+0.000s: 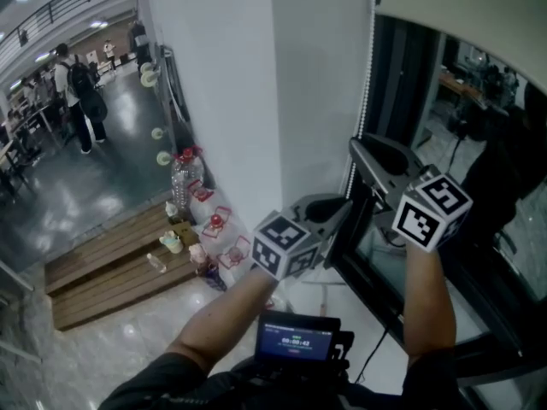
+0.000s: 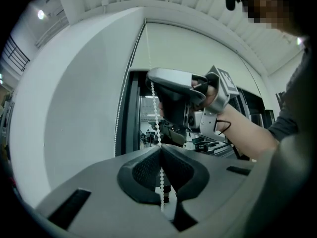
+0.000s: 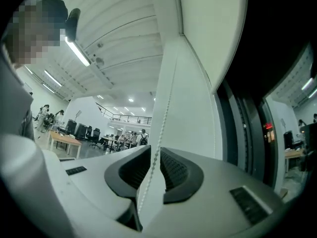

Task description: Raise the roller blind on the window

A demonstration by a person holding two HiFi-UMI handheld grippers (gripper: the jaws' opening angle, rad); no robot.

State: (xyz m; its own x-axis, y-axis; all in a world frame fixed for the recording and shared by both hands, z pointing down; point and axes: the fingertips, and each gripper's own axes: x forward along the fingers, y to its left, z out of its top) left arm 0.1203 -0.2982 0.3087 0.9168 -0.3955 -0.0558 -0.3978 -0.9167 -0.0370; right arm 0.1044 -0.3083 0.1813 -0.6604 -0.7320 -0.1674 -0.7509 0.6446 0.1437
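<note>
The cream roller blind (image 1: 466,7) hangs partly lowered over the dark window (image 1: 479,143). Its white bead chain (image 1: 365,101) runs down the frame's left edge. My left gripper (image 1: 344,206) is the lower one, shut on the bead chain (image 2: 154,103), which is pinched between its pads (image 2: 148,170). My right gripper (image 1: 356,145) is higher up on the same chain. In the right gripper view its jaws stand apart, and the bead chain (image 3: 165,108) runs loose between the pads (image 3: 174,170) without being pressed. The left gripper view shows the right gripper (image 2: 171,83) above the left gripper (image 2: 160,148).
A white wall pillar (image 1: 256,84) stands just left of the window. On the floor at lower left is a wooden step (image 1: 111,263) with bottles (image 1: 184,178) and small cups. People (image 1: 77,92) stand far off at the left. A small screen device (image 1: 295,340) sits at my chest.
</note>
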